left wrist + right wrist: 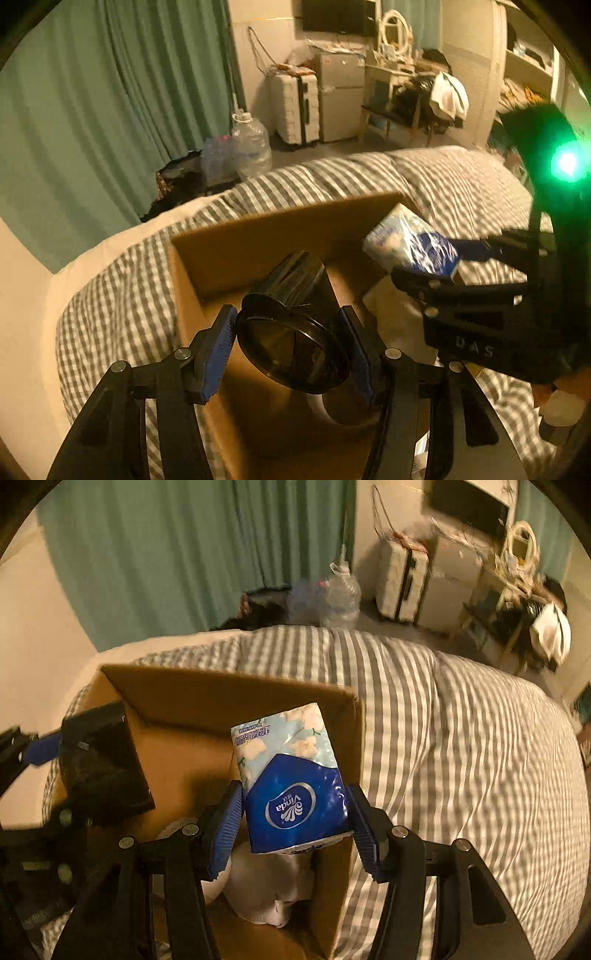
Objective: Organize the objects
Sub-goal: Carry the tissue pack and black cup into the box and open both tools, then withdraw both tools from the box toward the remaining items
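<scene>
- Your left gripper (291, 332) has its jaws clamped on a dark plastic cup (291, 321), tilted, hanging over the open cardboard box (258, 236) on the gingham duvet (443, 177).
- At 2 o'clock from the cup, your right gripper (295, 823) is squeezing a Vinda tissue pack (291, 779) above the box too.
- White bundle (269, 893) sits inside, under the pack.

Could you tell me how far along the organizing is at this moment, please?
Done: something white already lies in the cardboard box. In hand: left gripper holds a black cup, right gripper a tissue pack, both over the box. Left: releasing both.
</scene>
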`<action>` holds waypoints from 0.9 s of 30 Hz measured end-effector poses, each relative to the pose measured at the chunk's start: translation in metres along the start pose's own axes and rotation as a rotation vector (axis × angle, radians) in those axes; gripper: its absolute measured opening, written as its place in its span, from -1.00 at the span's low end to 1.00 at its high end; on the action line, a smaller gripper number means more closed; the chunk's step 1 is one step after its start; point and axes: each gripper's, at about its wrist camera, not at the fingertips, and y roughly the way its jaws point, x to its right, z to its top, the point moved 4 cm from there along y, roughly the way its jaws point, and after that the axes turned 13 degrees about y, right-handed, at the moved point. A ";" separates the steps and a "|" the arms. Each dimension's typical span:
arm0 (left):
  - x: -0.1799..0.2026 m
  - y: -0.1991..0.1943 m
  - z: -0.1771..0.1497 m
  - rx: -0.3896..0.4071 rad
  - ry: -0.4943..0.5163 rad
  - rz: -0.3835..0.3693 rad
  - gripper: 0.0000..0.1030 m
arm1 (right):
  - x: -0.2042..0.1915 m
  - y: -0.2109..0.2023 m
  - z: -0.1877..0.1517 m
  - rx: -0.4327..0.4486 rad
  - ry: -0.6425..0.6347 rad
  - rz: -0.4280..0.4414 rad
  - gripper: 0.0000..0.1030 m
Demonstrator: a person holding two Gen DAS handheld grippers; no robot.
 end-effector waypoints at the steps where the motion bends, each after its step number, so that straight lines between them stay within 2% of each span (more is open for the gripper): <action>1: 0.002 0.002 -0.001 -0.001 0.003 -0.004 0.12 | 0.000 0.002 -0.001 0.000 -0.002 0.002 0.08; 8: 0.006 0.007 -0.009 -0.022 -0.008 -0.071 0.18 | 0.007 -0.005 -0.001 0.027 0.056 0.052 0.17; 10: 0.005 -0.003 -0.008 -0.014 -0.001 -0.056 0.47 | 0.006 -0.017 0.003 0.056 0.058 0.053 0.33; 11: 0.004 -0.010 -0.007 -0.005 -0.003 -0.047 0.69 | 0.005 -0.025 0.005 0.069 0.059 0.063 0.37; 12: 0.003 -0.019 -0.006 0.011 -0.010 -0.039 0.75 | 0.005 -0.033 0.006 0.080 0.061 0.069 0.37; 17: -0.004 -0.072 -0.002 0.067 -0.012 -0.023 0.78 | 0.003 -0.089 0.005 0.156 0.033 0.037 0.50; 20: -0.006 -0.110 -0.008 0.117 -0.005 0.014 0.90 | 0.003 -0.127 -0.002 0.195 0.015 0.025 0.55; 23: -0.008 -0.141 -0.022 0.150 -0.003 0.069 0.93 | 0.001 -0.156 -0.016 0.218 -0.008 0.009 0.60; 27: -0.009 -0.157 -0.054 0.139 -0.015 0.119 0.94 | -0.001 -0.171 -0.043 0.209 -0.036 0.002 0.61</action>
